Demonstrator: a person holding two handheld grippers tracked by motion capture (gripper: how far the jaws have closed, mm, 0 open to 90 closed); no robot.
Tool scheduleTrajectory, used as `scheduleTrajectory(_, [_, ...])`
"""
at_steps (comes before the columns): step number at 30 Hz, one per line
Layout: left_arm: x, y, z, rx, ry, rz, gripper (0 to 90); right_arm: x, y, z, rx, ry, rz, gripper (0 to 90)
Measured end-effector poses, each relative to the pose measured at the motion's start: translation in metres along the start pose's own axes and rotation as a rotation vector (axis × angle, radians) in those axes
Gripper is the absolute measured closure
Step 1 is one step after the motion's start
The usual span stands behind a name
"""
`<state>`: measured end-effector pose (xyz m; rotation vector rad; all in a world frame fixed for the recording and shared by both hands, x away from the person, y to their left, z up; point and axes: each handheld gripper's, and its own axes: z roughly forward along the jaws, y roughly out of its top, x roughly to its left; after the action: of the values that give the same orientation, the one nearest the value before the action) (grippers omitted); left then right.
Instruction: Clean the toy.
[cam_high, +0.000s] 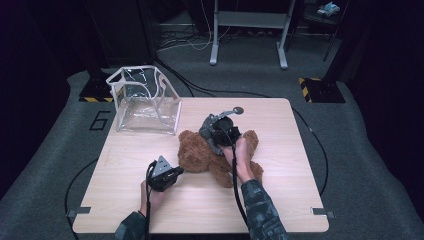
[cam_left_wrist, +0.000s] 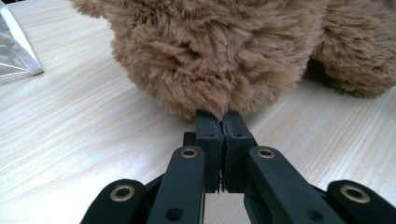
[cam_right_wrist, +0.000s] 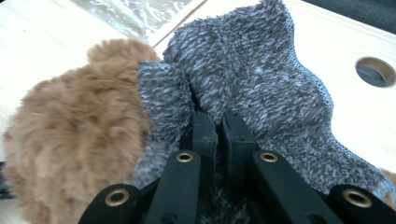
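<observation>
Wooden tabletop (cam_high: 125, 165): left gripper (cam_left_wrist: 223, 122) pinching teddy bear (cam_high: 200, 155) fur, anchoring; right gripper (cam_right_wrist: 218, 122) clamped on grey knit garment (cam_right_wrist: 261, 79), dressing.

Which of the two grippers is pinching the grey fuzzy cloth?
The right gripper, up over the teddy bear. Its jaws are shut on the grey knitted cloth. The left gripper nips brown fur at the bear's edge instead, low on the table.
</observation>
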<state>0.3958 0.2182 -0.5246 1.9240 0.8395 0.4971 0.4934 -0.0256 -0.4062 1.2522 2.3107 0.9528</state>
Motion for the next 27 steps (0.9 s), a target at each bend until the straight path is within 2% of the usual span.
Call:
scheduleTrajectory(4, [0.0, 0.0, 0.0, 0.002, 0.0, 0.001, 88.5, -0.01, -0.004, -0.006, 0.001, -0.043, 0.012, 85.6])
scheduleTrajectory(5, [0.0, 0.0, 0.0, 0.007, -0.006, 0.003, 88.6, -0.014, -0.005, -0.008, 0.003, -0.054, 0.002, 85.6])
scheduleTrajectory(6, [0.0, 0.0, 0.0, 0.007, -0.006, 0.003, 88.6, -0.017, -0.006, -0.01, 0.003, -0.059, 0.024, 85.6])
scheduleTrajectory(7, [0.0, 0.0, 0.0, 0.008, -0.007, 0.004, 88.6, -0.021, -0.008, -0.012, -0.001, -0.066, 0.021, 85.6])
scheduleTrajectory(13, [0.0, 0.001, 0.0, 0.011, -0.006, 0.009, 88.7, -0.046, -0.022, -0.026, -0.003, -0.104, 0.084, 85.6])
scheduleTrajectory(20, [0.0, 0.001, 0.0, 0.011, -0.005, 0.01, 88.8, -0.079, -0.045, -0.035, -0.01, -0.139, 0.177, 85.6])
scheduleTrajectory(27, [0.0, 0.001, 0.0, 0.008, -0.002, 0.004, 88.8, -0.098, -0.066, -0.036, 0.021, -0.181, 0.228, 85.6])
